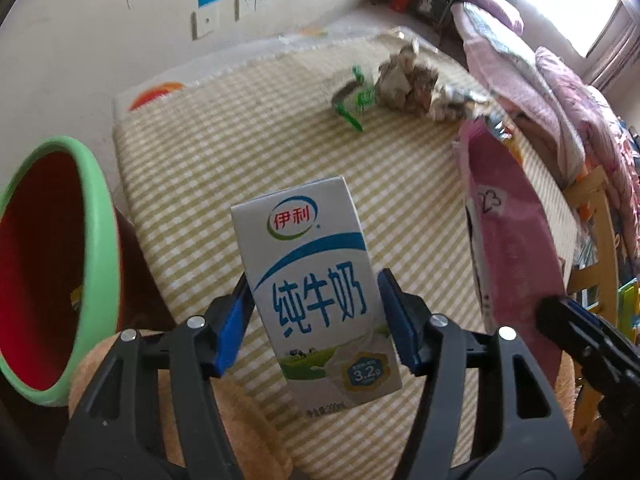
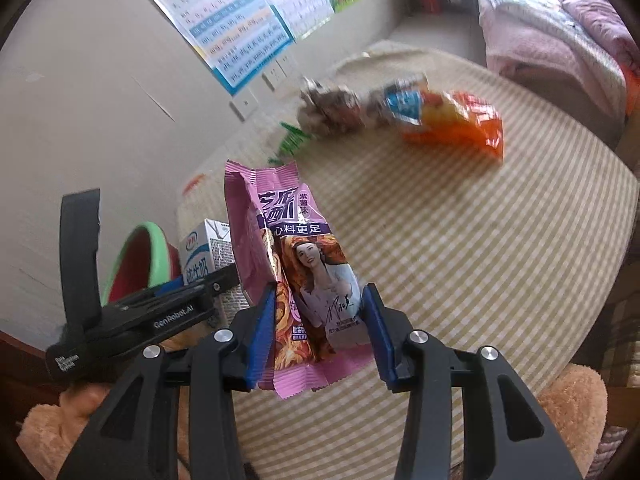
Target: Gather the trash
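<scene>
My left gripper (image 1: 314,300) is shut on a white and blue milk carton (image 1: 316,280), held upright above the checked table (image 1: 240,168); the carton also shows in the right wrist view (image 2: 206,256). My right gripper (image 2: 320,308) is shut on a pink snack wrapper (image 2: 292,264), which appears at the right of the left wrist view (image 1: 508,232). A red bin with a green rim (image 1: 52,272) stands to the left, below table level, and shows in the right wrist view (image 2: 140,260). Crumpled paper (image 1: 412,80), a green wrapper (image 1: 352,100) and an orange bag (image 2: 456,120) lie at the table's far side.
A wall with posters (image 2: 224,16) and sockets runs along the left. Pink bedding (image 1: 560,92) is piled at the right. A tan plush surface (image 2: 568,400) lies under the grippers at the table's near edge.
</scene>
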